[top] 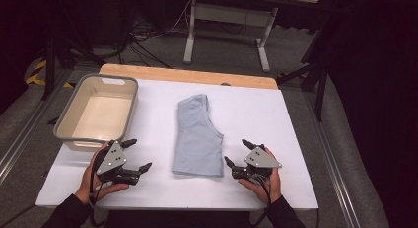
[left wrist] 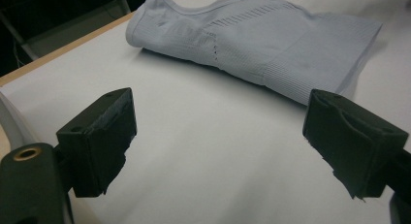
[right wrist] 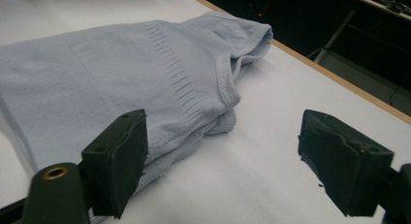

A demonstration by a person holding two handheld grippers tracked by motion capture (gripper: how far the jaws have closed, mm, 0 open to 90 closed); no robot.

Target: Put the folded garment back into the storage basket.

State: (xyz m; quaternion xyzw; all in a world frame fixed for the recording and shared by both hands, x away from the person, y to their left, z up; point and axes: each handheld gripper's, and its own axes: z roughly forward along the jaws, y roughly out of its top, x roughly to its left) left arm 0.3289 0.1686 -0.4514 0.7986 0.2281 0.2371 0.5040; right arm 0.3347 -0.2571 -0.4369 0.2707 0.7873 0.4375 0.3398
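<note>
High view — folded garment lies between left tongs and right tongs.

High view looks down; gripper views, low, share the garment.

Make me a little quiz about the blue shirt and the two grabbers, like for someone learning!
1. True or false: the left gripper is squeezing the light blue shirt.
2. What stands at the table's far left corner? A) a grey tub B) a red cup C) a book
3. Fill in: the shirt lies folded ____ the left gripper and the right gripper.

Key
1. False: both grippers are open, holding nothing.
2. A, the grey tub, on the white table.
3. between
</note>
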